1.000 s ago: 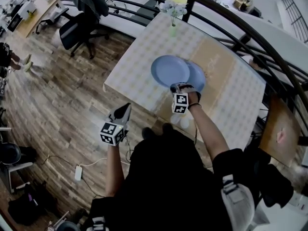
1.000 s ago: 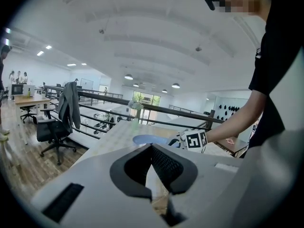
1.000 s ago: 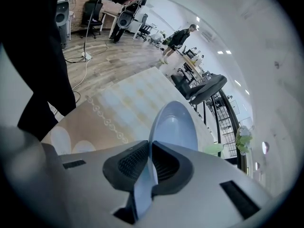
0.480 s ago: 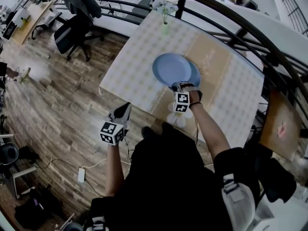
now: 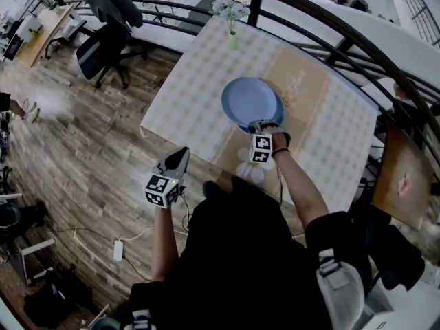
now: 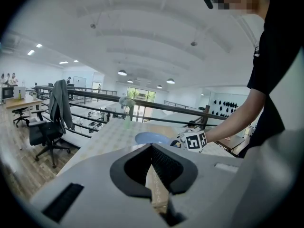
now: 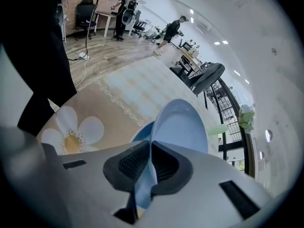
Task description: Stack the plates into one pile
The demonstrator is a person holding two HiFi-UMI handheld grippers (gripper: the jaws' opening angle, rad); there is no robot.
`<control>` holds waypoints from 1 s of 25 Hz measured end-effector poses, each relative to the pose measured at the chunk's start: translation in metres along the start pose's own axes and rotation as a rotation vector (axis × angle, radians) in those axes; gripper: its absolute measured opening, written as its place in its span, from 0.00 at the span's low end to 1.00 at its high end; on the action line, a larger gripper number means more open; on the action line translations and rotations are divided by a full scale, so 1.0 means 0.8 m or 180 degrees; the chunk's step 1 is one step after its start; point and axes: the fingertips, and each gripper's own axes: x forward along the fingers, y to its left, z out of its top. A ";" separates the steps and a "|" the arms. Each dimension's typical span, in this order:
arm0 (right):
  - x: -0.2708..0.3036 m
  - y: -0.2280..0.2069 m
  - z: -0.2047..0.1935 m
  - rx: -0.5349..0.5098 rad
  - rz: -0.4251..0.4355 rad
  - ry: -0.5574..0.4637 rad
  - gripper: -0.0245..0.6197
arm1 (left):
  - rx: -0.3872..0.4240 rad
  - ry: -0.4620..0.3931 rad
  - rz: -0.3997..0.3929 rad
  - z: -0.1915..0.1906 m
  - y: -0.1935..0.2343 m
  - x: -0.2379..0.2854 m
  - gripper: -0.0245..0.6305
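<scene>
A light blue plate hangs tilted over the table, its near rim pinched in my right gripper, which is shut on it. Under it lies a darker blue plate, only a sliver showing at the right. In the right gripper view the light plate runs up from between the jaws of the right gripper, with the darker plate just beneath. My left gripper hangs off the table's near edge over the floor, shut, holding nothing. In the left gripper view, the left gripper faces the plate.
A vase of flowers stands at the table's far edge. A beige runner with a white flower print crosses the cloth. A curved railing rings the table, with an office chair at the left and a wooden side table at the right.
The light blue plate in my right gripper has moved further over the darker plate, so less of the darker one shows. My left gripper has stayed in place.
</scene>
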 end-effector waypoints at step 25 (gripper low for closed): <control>0.011 0.046 -0.046 0.0160 0.0207 0.0139 0.06 | 0.0001 0.0089 0.0016 -0.007 -0.019 0.010 0.04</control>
